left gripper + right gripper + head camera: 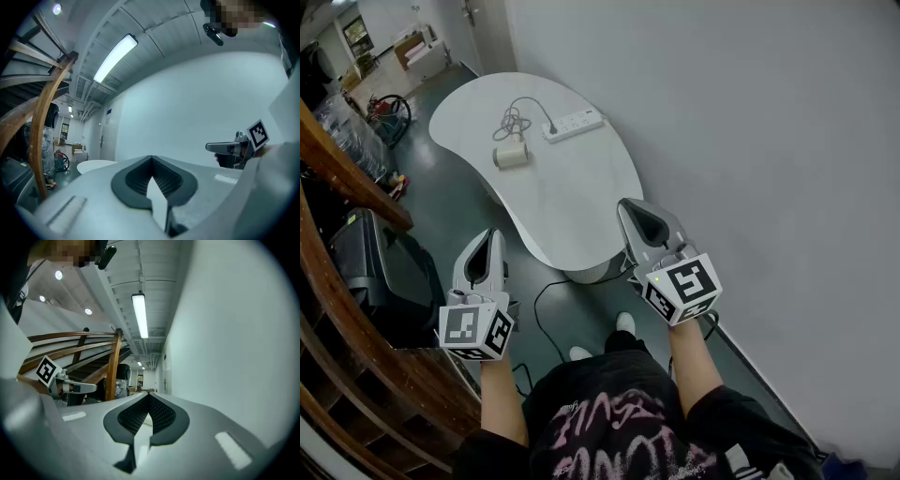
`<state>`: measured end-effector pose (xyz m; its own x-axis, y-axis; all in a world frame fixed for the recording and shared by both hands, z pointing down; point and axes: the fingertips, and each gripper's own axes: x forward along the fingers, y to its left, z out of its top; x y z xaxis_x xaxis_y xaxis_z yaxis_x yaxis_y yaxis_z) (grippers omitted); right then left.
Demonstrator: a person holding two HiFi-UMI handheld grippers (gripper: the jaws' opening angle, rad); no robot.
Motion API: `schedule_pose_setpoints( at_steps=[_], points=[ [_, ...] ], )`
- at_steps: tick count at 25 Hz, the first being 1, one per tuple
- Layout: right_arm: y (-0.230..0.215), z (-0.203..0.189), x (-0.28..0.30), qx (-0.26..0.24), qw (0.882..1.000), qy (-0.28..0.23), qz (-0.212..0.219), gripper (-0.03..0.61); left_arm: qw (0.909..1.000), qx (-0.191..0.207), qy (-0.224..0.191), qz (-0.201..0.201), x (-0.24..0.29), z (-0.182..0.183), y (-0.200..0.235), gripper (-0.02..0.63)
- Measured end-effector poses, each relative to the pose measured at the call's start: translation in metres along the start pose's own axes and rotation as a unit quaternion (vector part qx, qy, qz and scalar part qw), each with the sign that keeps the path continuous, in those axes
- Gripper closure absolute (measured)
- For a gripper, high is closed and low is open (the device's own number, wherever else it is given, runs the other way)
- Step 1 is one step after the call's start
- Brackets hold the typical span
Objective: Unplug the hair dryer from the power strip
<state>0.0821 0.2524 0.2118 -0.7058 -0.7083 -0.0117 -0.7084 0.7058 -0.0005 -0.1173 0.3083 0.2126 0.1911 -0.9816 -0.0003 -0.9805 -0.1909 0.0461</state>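
- Showing no brand that can be read, the white power strip [574,124] lies on the far part of the white table [572,206], close to the table edge that runs along the wall [750,141].
- The only print in view is the pink lettering [600,436] on the person's dark shirt, too distorted to read, and the black-and-white square markers on each gripper's cube.
- The hair dryer [511,156] lies on the table just beside the strip. Its grey cord [517,117] is bunched behind it, and a dark plug sits in the strip's end.
- The left gripper [492,232] hangs off the near end of the table, over the dark green floor [441,187]. Its own view shows its jaws brought together at the tips with nothing between them.
- The right gripper [625,204] is at the near rim of the table, its jaws likewise closed and empty.
- A wooden handrail [347,169] curves past the table's left side, and a dark cable [546,319] trails on the floor below the near end.
- Strip lights [140,315] run along the ceiling.
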Motion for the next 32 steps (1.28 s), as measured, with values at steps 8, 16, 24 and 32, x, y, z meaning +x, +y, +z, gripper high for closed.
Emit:
schedule_pose_setpoints(
  at_steps=[8, 16, 24, 32],
  points=[
    [-0.002, -0.001, 0.001, 0.010, 1.000, -0.007, -0.008, 0.572, 1.0000, 0.001, -0.003, -0.006, 0.002, 0.001, 0.003, 0.612],
    [0.002, 0.004, -0.003, 0.009, 1.000, -0.015, -0.011, 0.571, 0.9999, -0.003, -0.006, -0.012, -0.002, 0.001, 0.002, 0.614],
    [0.000, 0.008, -0.004, 0.015, 0.999, -0.032, -0.012, 0.571, 0.9998, -0.010, -0.013, -0.014, 0.001, -0.001, 0.006, 0.612],
    [-0.013, 0.000, 0.007, 0.020, 0.999, -0.033, -0.013, 0.571, 0.9997, -0.013, -0.008, -0.022, 0.022, -0.011, 0.010, 0.612]
  ],
)
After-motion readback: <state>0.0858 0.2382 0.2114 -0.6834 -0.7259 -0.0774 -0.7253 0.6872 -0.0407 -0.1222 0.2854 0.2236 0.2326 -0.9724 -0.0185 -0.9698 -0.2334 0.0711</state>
